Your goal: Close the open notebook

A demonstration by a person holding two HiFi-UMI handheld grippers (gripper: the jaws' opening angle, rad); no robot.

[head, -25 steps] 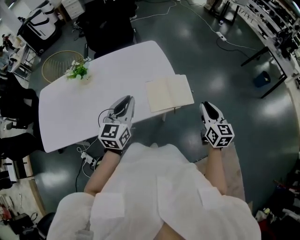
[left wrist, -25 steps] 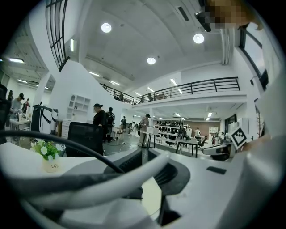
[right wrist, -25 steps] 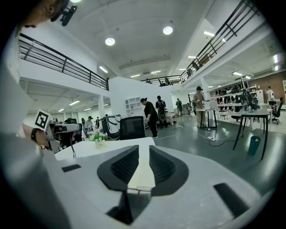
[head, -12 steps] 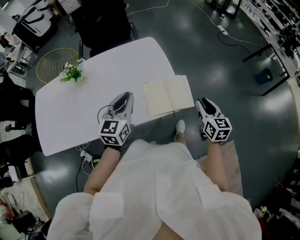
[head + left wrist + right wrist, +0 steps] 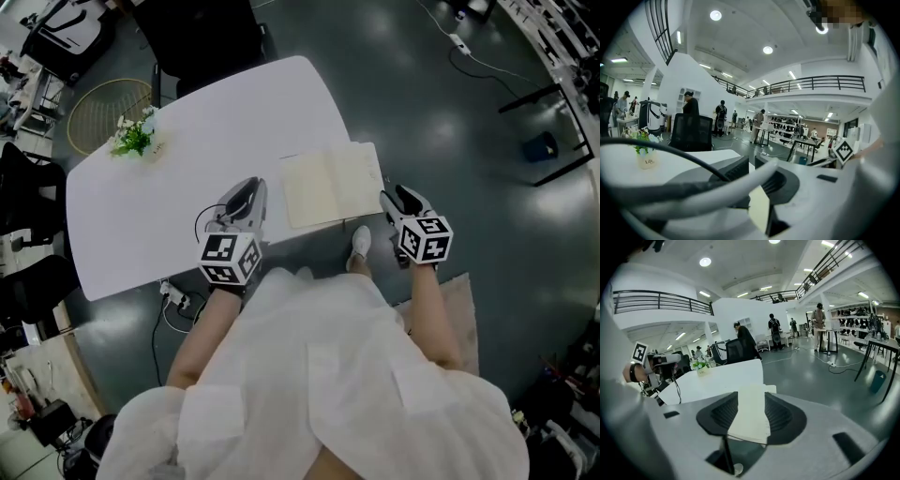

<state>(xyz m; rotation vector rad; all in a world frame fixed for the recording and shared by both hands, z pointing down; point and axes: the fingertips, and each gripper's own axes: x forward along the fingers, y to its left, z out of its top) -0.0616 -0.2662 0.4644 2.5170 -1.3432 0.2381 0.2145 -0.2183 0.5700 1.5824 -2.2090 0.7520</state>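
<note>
The open cream-paged notebook point(image 5: 333, 185) lies flat, pages up, on the near right corner of the white rounded table point(image 5: 187, 178), with its right edge close to the table's edge. The right gripper point(image 5: 394, 199) sits just off that corner, beside the notebook's right side and pointing towards it. In the right gripper view its dark ribbed jaws are opening, the notebook shows in the gap between them, and the pads press on nothing. The left gripper point(image 5: 248, 187) hovers over the tabletop just to the left of the notebook, apart from it. In the left gripper view its jaws stand almost together, leaving only a thin slit at the tips, and nothing is gripped. A black cable point(image 5: 670, 157) arcs across the front of that gripper. Farther off, a small green potted plant in a pale pot point(image 5: 134, 139) stands near the table's far left corner, well apart from the notebook. Beyond the table are a black office chair point(image 5: 202, 37) and a round gold wire basket point(image 5: 98, 112) on the dark grey glossy floor point(image 5: 450, 122). The person's white shoe point(image 5: 360, 242) shows on the floor below the table's near edge, between the two grippers.
</note>
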